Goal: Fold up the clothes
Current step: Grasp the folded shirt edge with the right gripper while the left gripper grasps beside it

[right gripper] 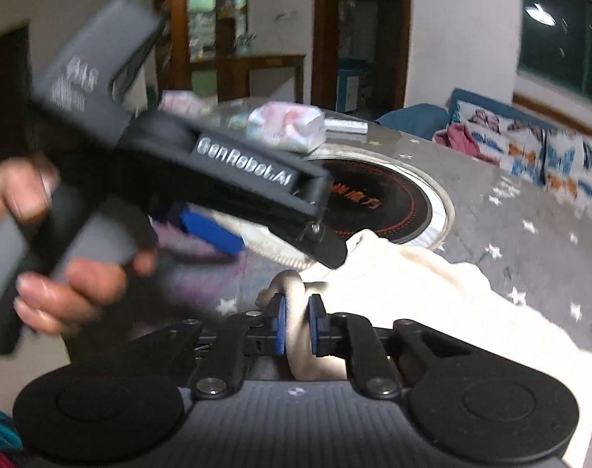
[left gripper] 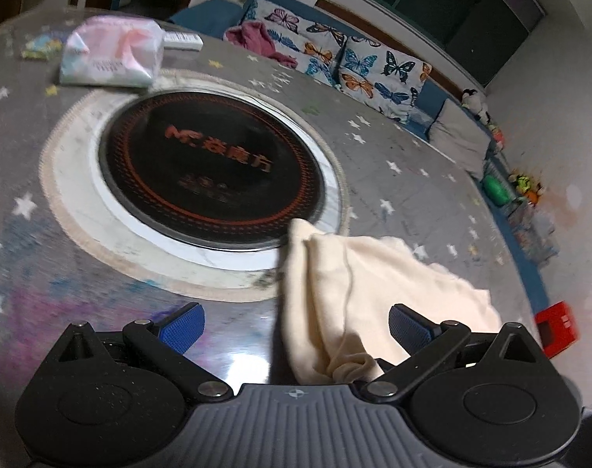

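Note:
A cream garment (left gripper: 378, 284) lies bunched on the grey star-patterned table (left gripper: 393, 148), just right of the round black cooktop (left gripper: 214, 167). My left gripper (left gripper: 296, 327) stands open, blue pads wide apart, with a fold of the cream cloth between them but not clamped. In the right wrist view my right gripper (right gripper: 296, 323) is shut on a rolled edge of the cream garment (right gripper: 432, 292). The left gripper (right gripper: 233, 230), blurred and held in a person's hand (right gripper: 62, 284), hangs above the table to the left.
A pastel pouch (left gripper: 112, 54) and a white remote (left gripper: 183, 41) lie at the table's far side. A sofa with butterfly cushions (left gripper: 374, 66) runs behind the table. A red box (left gripper: 557, 327) sits at the right edge.

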